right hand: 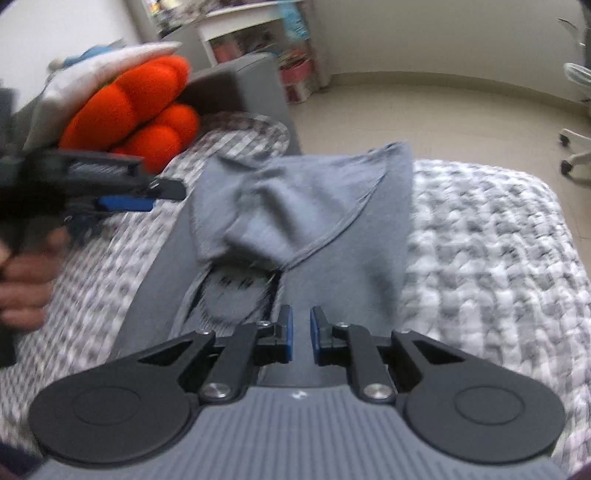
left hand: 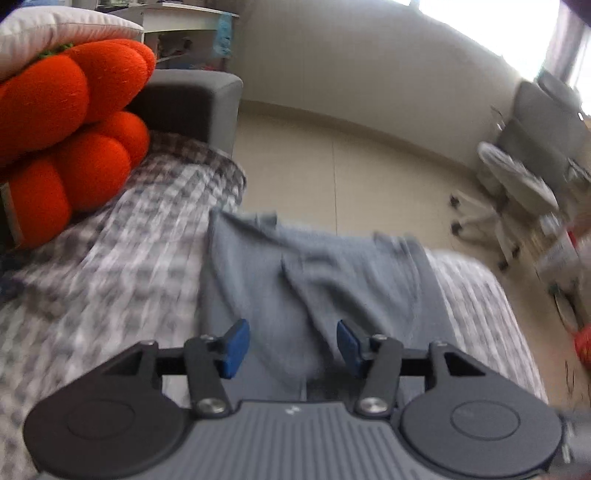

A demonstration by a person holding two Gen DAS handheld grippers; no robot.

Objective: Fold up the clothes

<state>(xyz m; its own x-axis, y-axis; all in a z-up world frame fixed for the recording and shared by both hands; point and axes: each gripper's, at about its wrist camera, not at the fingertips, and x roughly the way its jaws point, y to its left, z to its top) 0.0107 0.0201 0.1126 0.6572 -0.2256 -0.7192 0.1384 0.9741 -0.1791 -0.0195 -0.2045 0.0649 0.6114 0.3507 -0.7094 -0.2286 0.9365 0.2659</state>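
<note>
A grey garment (left hand: 314, 280) lies on a bed covered with a grey-and-white checked blanket (left hand: 122, 258), directly ahead of the fingers of both grippers. In the left wrist view, the left gripper (left hand: 291, 345) has its two blue pads (left hand: 234, 347) set wide apart, and nothing is between them; the grey cloth fills the space in front of the gap and beyond it, up to the far edge of the bed. To the left of the left finger there is the checked blanket, and further ahead on that side sits an orange plush cushion (left hand: 70, 147) under a white pillow (left hand: 55, 33). In the right wrist view, the right gripper (right hand: 301, 336) has its pads close to each other, with only a narrow gap; I cannot tell if they pinch a bit of the cloth. The garment (right hand: 306, 206) starts just at these fingertips and extends forward, with one part folded over the rest, and a dark print (right hand: 234, 288) shows just ahead of the left finger. Far to the left of the fingers, the left gripper (right hand: 122, 195) is above the blanket (right hand: 487, 236), beside the garment's left edge, held by a hand (right hand: 26, 280). The orange cushion (right hand: 140, 110) is behind it. The frames are a little blurred.
</note>
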